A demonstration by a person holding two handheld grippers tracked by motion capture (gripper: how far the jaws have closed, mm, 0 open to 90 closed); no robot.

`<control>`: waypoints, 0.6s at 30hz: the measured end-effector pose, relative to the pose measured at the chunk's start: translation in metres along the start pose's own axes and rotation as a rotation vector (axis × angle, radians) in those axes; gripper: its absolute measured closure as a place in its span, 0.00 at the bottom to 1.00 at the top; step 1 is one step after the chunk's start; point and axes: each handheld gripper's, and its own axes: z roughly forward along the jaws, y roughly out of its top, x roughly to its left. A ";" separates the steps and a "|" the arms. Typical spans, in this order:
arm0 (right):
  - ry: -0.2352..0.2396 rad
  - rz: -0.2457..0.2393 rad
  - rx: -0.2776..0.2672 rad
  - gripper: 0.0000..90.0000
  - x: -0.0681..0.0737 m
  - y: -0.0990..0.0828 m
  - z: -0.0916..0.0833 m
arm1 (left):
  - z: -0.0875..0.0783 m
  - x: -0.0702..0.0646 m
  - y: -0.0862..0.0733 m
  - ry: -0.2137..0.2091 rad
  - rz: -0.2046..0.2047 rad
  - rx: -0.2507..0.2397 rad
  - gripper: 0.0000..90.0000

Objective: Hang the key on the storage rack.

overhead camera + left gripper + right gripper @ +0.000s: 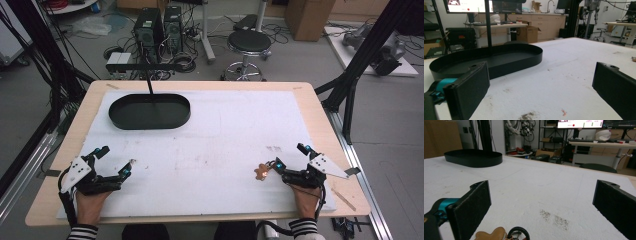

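The right tool point(290, 161) rests on the bench point(210, 150) with its jaws spread wide and nothing between them. A brown keychain point(501, 234) lies on the white cover just at the tip of its inner jaw, so this hand is plainly the nearer one. The left tool point(116, 159) sits well apart, also open and empty. Far ahead of it stands a black oval tray point(150, 111), likely the keychain's destination.

black tray point(150, 111), white mat point(225, 130), tan keychain point(261, 172)
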 end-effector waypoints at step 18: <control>0.005 -0.009 -0.011 0.01 -0.002 0.000 0.000 | 0.000 0.000 0.000 -0.001 -0.005 0.007 0.02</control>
